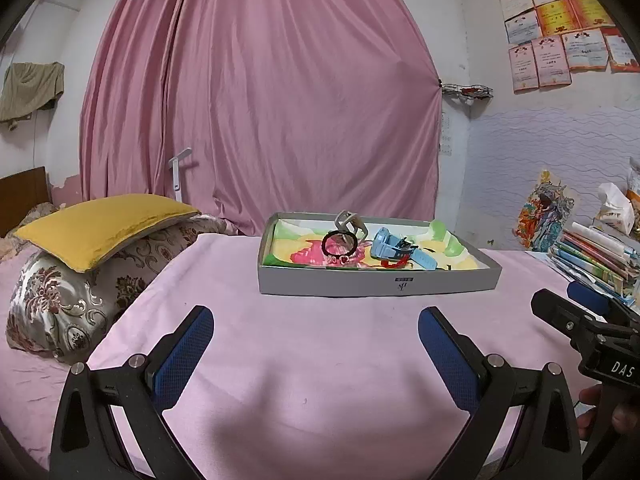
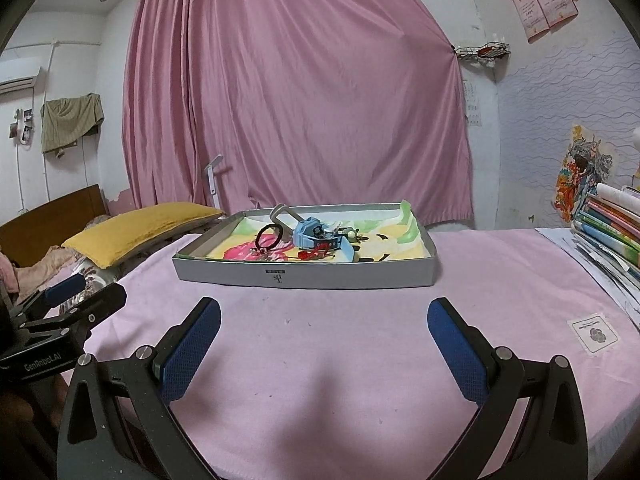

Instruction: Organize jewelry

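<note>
Jewelry is lying in a shallow grey tray (image 1: 376, 280) that is sitting on the pink cloth (image 1: 280, 344) ahead of both grippers. Inside the tray, a colourful lining of yellow, green and pink is showing under the pieces. A black beaded bracelet (image 1: 339, 243) is leaning near the middle with a small red charm at its lower edge. Behind it a grey watch (image 1: 352, 222) is standing with its strap looped. To the right a light blue watch (image 1: 394, 251) is lying on its side, and a small red piece (image 1: 394, 264) is resting just in front of it near the tray's front wall. From the right wrist view the same bracelet (image 2: 269, 236), blue watch (image 2: 316, 236) and grey watch (image 2: 282, 216) are clustering in the tray's (image 2: 304, 276) left and middle part, while its right part is showing mostly lining.

The left gripper (image 1: 316, 332) is hovering over the cloth short of the tray, fingers spread wide and holding nothing. The right gripper (image 2: 324, 324) is doing likewise, fingers released and apart, well short of the tray. A stack of books (image 1: 596, 252) is lying to the right of the tray, and a yellow pillow (image 1: 104, 224) is resting to the left.
</note>
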A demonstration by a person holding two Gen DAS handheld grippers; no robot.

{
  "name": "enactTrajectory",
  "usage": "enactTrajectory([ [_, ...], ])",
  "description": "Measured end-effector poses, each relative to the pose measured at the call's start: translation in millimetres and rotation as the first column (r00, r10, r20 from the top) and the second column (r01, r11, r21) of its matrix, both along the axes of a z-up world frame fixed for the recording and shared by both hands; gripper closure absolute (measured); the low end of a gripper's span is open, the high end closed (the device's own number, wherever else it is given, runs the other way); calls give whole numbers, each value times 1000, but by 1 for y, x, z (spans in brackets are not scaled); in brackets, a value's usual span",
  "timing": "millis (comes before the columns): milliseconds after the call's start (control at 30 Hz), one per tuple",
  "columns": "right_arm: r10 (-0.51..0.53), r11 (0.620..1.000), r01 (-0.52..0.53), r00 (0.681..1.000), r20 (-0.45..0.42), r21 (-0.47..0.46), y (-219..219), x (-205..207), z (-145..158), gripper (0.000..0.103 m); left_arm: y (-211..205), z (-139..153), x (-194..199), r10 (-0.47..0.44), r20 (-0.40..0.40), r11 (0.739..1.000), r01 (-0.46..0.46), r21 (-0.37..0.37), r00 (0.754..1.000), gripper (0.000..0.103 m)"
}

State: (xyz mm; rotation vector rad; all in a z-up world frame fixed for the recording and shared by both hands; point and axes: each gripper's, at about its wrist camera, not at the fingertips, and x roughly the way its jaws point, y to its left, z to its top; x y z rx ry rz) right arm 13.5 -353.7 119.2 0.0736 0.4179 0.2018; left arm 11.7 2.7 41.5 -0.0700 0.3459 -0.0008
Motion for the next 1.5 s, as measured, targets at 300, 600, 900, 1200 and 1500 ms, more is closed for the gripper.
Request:
enactTrajectory([
  [300, -2, 1000, 2, 1000, -2, 0, 2, 1, -1, 1, 1, 0, 0, 0, -4, 1000, 0, -2, 1000, 0],
  [600, -2, 1000, 2, 1000, -3, -1, 3, 2, -1, 1, 2, -2, 1, 2, -6, 1000, -2, -1, 1000, 0],
  [900, -2, 1000, 2, 1000, -4, -1, 2, 2, -1, 1, 2, -1, 1, 1, -6, 1000, -1, -2, 1000, 0],
  [1200, -3, 1000, 3, 1000, -4, -2, 2, 2, -1, 1, 2, -3, 2, 1, -9, 1000, -1, -2, 1000, 0],
  [1500, -3, 1000, 3, 1000, -5, -1, 2, 3, -1, 1, 2, -2, 2, 0, -8, 1000, -1, -3, 1000, 0],
])
